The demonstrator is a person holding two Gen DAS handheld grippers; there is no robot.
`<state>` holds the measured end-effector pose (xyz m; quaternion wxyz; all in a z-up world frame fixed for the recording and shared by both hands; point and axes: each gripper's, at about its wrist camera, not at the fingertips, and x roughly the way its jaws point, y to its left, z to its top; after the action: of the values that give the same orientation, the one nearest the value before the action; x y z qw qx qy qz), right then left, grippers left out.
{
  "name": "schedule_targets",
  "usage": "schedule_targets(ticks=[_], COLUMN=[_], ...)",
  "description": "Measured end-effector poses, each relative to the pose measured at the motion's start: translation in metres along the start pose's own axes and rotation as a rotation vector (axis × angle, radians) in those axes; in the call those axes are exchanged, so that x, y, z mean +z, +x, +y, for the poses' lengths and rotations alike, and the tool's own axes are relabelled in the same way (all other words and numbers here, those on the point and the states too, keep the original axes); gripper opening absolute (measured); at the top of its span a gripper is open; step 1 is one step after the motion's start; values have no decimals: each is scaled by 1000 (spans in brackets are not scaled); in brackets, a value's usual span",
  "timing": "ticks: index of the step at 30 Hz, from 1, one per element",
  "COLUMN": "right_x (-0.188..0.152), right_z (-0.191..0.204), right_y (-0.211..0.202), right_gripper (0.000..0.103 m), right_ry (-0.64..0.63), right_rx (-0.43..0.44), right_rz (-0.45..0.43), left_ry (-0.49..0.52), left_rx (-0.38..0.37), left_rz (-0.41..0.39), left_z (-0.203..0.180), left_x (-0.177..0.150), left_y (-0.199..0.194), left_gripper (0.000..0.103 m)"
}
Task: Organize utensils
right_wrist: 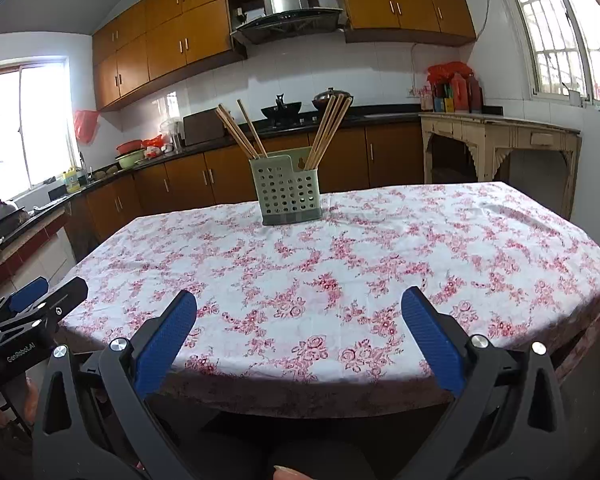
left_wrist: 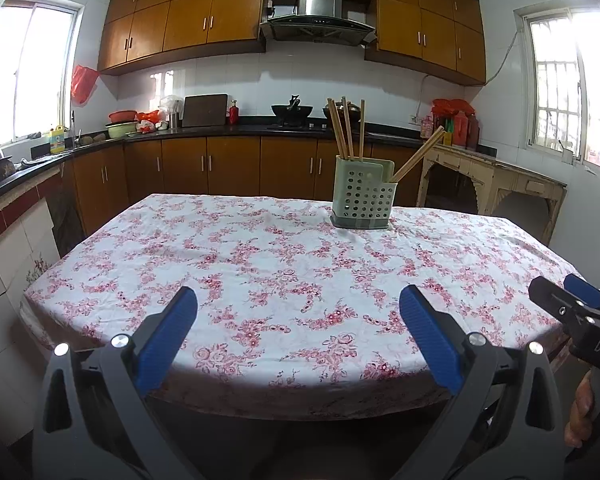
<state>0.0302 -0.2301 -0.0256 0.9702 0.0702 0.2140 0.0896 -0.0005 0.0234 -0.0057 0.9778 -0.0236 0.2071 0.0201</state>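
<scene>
Wooden chopsticks [right_wrist: 242,130] in green holder [right_wrist: 286,192]: light, stiff, thin, slippery; best pinched mid-stick. Left gripper [left_wrist: 298,312], right gripper [right_wrist: 299,312] jaws wide apart, empty.

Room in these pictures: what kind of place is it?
A home kitchen, most likely: wooden cabinets, a range hood over a wok on the counter, and a chopstick holder on a cloth-covered table.

Green utensil holder [right_wrist: 287,192] with chopsticks [right_wrist: 327,132] upright on floral tablecloth [right_wrist: 340,272], beyond wide-spread right tongs [right_wrist: 299,308].
</scene>
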Motion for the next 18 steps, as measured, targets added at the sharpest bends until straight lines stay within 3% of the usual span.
schedule_targets(ticks=[18], right_x=[-1], right_z=[-1], right_y=[-1], right_gripper=[101], right_ry=[3], right_rx=[1], right_rz=[7], left_ry=[10], left_rx=[-22], left_rz=[11], left_z=[-4], left_x=[-2], left_y=[1], left_gripper=[99])
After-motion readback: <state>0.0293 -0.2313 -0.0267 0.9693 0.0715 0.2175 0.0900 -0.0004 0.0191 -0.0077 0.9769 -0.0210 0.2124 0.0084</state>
